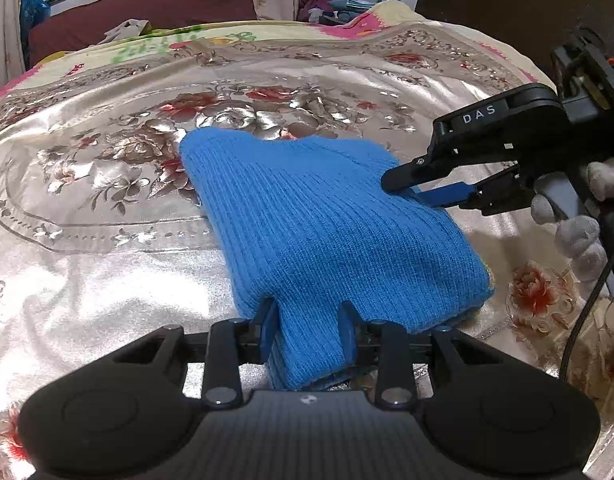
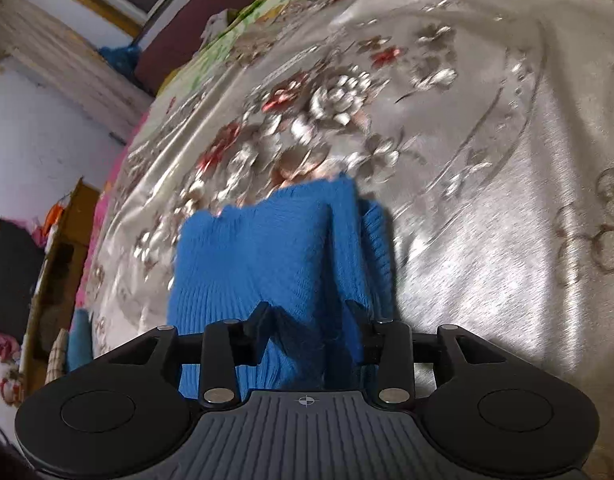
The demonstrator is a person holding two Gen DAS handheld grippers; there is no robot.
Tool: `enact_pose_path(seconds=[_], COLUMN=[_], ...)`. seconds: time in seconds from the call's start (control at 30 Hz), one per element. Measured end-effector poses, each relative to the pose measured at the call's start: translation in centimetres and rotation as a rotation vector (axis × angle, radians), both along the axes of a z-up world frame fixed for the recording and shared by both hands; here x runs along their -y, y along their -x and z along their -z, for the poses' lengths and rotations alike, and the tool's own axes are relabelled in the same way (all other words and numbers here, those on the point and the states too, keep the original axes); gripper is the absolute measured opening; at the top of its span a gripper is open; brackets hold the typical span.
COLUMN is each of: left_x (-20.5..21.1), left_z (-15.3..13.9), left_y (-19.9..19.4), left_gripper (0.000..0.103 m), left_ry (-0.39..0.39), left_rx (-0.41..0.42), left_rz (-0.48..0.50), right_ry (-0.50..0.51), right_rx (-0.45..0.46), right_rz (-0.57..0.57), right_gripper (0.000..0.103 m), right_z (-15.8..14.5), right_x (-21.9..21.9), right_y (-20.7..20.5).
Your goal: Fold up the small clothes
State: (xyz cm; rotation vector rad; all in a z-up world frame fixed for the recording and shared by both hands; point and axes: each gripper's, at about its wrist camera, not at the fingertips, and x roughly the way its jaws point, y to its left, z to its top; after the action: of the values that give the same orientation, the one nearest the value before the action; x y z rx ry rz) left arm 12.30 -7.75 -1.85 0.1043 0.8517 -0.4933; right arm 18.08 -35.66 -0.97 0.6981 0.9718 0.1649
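Readable text: white capital letters "DAS" | on: black upper finger housing of the right gripper (image 1: 403,194) | view: left wrist | other legible text: none

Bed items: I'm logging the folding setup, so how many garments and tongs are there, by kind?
Blue knit garment: 1
Tongs: 2, left tongs and right tongs, each gripping the garment
Floral bedspread: 1
Total: 4
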Motion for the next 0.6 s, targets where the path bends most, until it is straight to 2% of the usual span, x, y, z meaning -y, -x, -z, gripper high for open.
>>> enact_pose_path(seconds=[0.07,0.2,0.37,0.43,0.47,0.6], left_x=[-0.1,0.1,0.1,0.3,0.3,0.4], left_z=[0.0,0.2,0.0,0.0,-0.1,-1.2], left_y=[0.0,-0.3,-0.1,-0.2,-0.2,0.1], left_gripper=[0.037,0.038,0.038,0.038,0.038,0.038], left_ry=[0.003,0.001,-0.013,-0.023,-0.027,-0.009], left_rx=[-0.001,-0.004,0.0,-0.001,0.0,0.03], left_rz=[-0.001,-0.002,0.003,0.007,0.008,0.016], right_ry=[-0.01,-0.066,-0.121,-0.072,-0.049,-0.084], right_rx=[0.029,-0.009,0.019,0.011,0.014,0.107], right_rz=[-0.001,-0.056,-0.089,-0.078,-0.068,-0.04], right_gripper=[0.039,0.041,0.041,0.029,0.018,0.011], right_z=[-0.5,0.3,0.9,1.2,1.0,-1.2], right_x=[0.5,0.2,-1.0,-1.6,-1.7,-0.3], right_y=[0.0,-0.5,-0.7,-0.9,-0.8,0.8])
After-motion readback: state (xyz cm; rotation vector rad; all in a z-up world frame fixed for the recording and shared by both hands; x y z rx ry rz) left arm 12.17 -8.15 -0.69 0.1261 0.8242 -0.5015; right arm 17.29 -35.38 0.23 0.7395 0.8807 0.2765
